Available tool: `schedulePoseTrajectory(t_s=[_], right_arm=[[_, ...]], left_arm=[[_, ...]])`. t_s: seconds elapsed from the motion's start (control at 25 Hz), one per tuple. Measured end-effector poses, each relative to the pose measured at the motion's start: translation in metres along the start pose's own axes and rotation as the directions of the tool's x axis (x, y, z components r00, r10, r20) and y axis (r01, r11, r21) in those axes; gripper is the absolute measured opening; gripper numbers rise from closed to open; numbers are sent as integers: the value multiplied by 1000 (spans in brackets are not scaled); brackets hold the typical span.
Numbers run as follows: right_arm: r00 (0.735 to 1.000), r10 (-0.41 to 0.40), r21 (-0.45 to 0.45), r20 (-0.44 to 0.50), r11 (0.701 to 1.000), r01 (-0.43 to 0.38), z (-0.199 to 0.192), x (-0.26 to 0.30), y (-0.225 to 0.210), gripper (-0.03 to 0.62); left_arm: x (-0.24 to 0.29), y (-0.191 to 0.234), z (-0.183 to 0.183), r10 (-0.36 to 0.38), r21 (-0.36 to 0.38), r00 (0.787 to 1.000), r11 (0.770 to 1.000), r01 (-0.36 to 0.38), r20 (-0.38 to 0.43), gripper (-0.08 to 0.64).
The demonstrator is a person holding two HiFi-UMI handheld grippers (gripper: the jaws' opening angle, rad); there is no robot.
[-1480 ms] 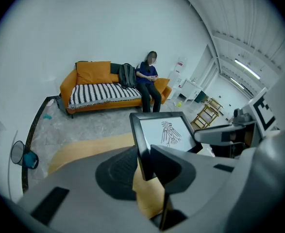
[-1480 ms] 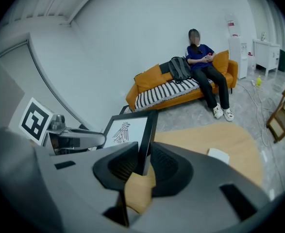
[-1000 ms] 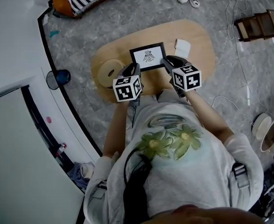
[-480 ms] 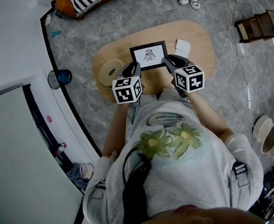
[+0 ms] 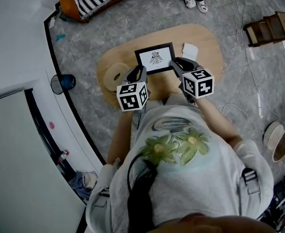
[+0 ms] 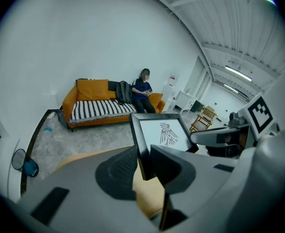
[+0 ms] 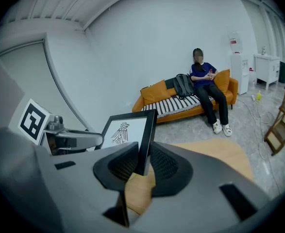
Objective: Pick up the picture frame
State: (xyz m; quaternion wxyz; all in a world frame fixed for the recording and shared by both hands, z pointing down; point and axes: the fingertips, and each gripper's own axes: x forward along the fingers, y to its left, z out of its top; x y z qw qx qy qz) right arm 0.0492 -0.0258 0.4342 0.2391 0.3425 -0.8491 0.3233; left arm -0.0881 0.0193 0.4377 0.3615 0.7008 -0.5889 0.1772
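A black picture frame (image 5: 155,58) with a white print of a dark figure hangs above the oval wooden table (image 5: 208,38), held from both sides. My left gripper (image 5: 140,73) is shut on the frame's left edge (image 6: 141,149). My right gripper (image 5: 175,65) is shut on its right edge (image 7: 145,144). In the left gripper view the frame (image 6: 162,132) tilts up toward the camera, and the right gripper's arm (image 6: 220,136) shows beyond it. In the right gripper view the left gripper's arm (image 7: 74,139) shows behind the frame (image 7: 127,130).
On the table lie a round wooden ring (image 5: 115,74) at the left and a small white box (image 5: 190,49) at the right. An orange sofa (image 6: 103,108) with a striped cushion stands beyond, a person (image 7: 208,89) seated on it. Cables and a wooden stool (image 5: 268,25) sit on the floor.
Both grippers have risen together with the frame held between them, lifting it off the table. Their marker cubes have grown slightly in the head view.
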Motion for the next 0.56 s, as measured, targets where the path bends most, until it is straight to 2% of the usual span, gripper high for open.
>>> schedulePoseTrajectory(t_s=[0.56], right_arm=[[1000,8,-3,16,1000,-8,-2,-14,6,83]], left_arm=[[-14,-8,-1,3,16,1000,1000,-4,18,97]])
